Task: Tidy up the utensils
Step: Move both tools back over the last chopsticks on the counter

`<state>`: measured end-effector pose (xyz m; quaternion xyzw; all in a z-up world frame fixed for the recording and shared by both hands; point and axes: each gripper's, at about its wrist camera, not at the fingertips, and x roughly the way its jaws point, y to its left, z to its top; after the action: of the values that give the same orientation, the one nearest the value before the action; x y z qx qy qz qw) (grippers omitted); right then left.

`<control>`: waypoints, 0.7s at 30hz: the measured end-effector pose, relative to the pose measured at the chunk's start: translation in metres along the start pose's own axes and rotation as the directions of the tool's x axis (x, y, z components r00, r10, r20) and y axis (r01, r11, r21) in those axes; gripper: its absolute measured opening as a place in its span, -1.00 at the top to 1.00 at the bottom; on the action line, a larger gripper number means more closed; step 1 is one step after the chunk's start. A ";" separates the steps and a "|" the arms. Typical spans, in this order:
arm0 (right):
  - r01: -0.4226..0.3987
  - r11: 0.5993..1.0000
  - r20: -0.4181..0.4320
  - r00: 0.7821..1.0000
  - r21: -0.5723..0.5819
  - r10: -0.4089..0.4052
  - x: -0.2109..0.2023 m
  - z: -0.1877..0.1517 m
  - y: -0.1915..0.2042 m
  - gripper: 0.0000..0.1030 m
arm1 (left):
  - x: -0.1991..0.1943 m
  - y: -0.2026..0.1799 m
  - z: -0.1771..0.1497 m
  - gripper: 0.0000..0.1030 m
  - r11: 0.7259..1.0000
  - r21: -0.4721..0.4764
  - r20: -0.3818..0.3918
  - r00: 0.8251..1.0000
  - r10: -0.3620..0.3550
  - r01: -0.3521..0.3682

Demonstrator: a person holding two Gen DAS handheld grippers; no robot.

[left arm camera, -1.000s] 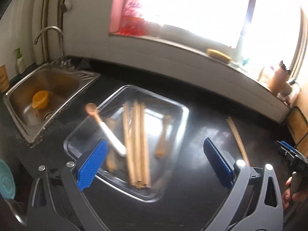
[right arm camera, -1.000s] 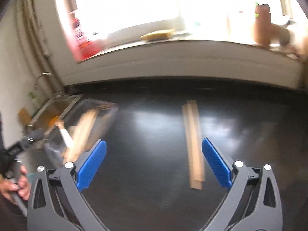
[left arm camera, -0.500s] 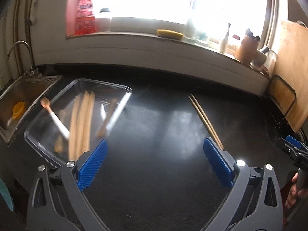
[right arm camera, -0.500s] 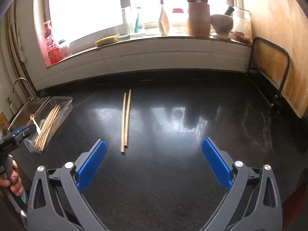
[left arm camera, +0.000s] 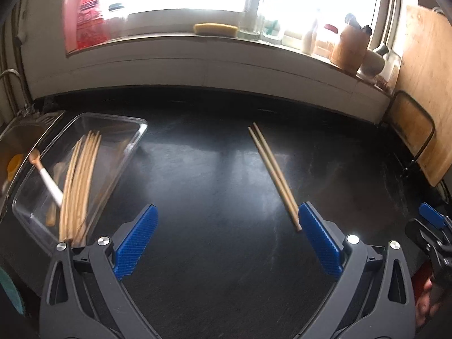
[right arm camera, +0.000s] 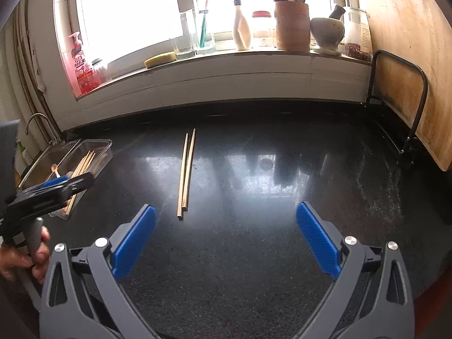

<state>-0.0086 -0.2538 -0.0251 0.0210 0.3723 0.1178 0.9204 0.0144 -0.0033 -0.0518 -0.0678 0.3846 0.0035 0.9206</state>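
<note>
A pair of wooden chopsticks lies loose on the black counter; it also shows in the right wrist view. A clear plastic tray at the left holds several chopsticks and a small spoon; the tray also shows in the right wrist view. My left gripper is open and empty, its right finger close to the near end of the loose pair. My right gripper is open and empty, to the right of the pair.
A steel sink with a tap sits left of the tray. The windowsill holds a sponge, bottles, jars and a mortar. A wooden board in a black rack stands at the right.
Both grippers have swung right and pulled back, away from the tray. The loose pair now lies near my left gripper's right finger. Both stay open.
</note>
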 end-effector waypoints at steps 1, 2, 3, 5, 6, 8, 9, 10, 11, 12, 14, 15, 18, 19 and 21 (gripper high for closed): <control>-0.004 1.000 -0.003 1.000 0.000 0.004 0.000 0.001 -0.003 -0.87 | 0.005 -0.004 0.002 -0.88 1.000 0.004 -0.003 1.000 -0.002 0.002; 0.002 1.000 -0.006 1.000 0.004 -0.002 0.001 0.002 -0.006 -0.87 | 0.010 -0.008 0.004 -0.88 1.000 0.008 -0.004 1.000 -0.003 0.003; 0.002 1.000 -0.005 1.000 0.010 -0.002 0.001 0.003 -0.009 -0.87 | 0.016 -0.012 0.006 -0.88 1.000 0.014 -0.010 1.000 0.002 -0.001; 0.001 1.000 -0.012 1.000 0.016 -0.001 0.004 0.006 -0.014 -0.87 | 0.032 -0.022 0.010 -0.88 1.000 0.027 -0.027 1.000 0.003 -0.002; 0.002 1.000 -0.017 1.000 0.015 -0.002 0.005 0.008 -0.015 -0.87 | 0.041 -0.026 0.012 -0.88 1.000 0.029 -0.038 0.999 0.007 -0.005; 0.011 1.000 -0.024 1.000 0.014 -0.011 0.009 0.012 -0.019 -0.87 | 0.060 -0.031 0.016 -0.88 0.999 0.036 -0.064 0.998 0.026 -0.024; 0.011 1.000 -0.027 1.000 0.014 -0.011 0.012 0.015 -0.021 -0.87 | 0.068 -0.033 0.018 -0.88 0.999 0.038 -0.075 0.997 0.035 -0.032; 0.013 1.000 -0.030 0.999 0.013 -0.013 0.014 0.018 -0.022 -0.87 | 0.080 -0.036 0.020 -0.88 0.998 0.042 -0.090 0.995 0.042 -0.038; 0.017 1.000 -0.029 0.999 0.011 -0.017 0.017 0.021 -0.024 -0.87 | 0.089 -0.038 0.021 -0.88 0.998 0.041 -0.103 0.994 0.047 -0.043; 0.019 1.000 -0.029 0.999 0.010 -0.019 0.020 0.024 -0.026 -0.87 | 0.102 -0.039 0.023 -0.88 0.998 0.041 -0.124 0.991 0.051 -0.046; 0.026 1.000 -0.035 0.999 0.011 -0.025 0.028 0.029 -0.028 -0.87 | 0.120 -0.041 0.027 -0.88 0.998 0.038 -0.147 0.987 0.059 -0.054; 0.026 1.000 -0.037 0.999 0.013 -0.026 0.031 0.031 -0.029 -0.87 | 0.126 -0.041 0.028 -0.88 0.997 0.040 -0.155 0.986 0.068 -0.063; 0.031 1.000 -0.056 0.998 0.006 -0.030 0.046 0.038 -0.031 -0.87 | 0.150 -0.039 0.032 -0.88 0.996 0.038 -0.187 0.978 0.089 -0.083; 0.030 1.000 -0.060 0.998 0.005 -0.030 0.050 0.039 -0.032 -0.87 | 0.157 -0.037 0.033 -0.88 0.996 0.032 -0.198 0.976 0.089 -0.084; 0.034 0.999 -0.069 0.997 0.003 -0.034 0.058 0.042 -0.034 -0.87 | 0.167 -0.036 0.034 -0.88 0.996 0.027 -0.212 0.973 0.090 -0.087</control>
<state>0.0677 -0.2716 -0.0384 0.0126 0.4044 0.1019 0.9088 0.1588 -0.0423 -0.1422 -0.0425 0.4836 0.0339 0.8736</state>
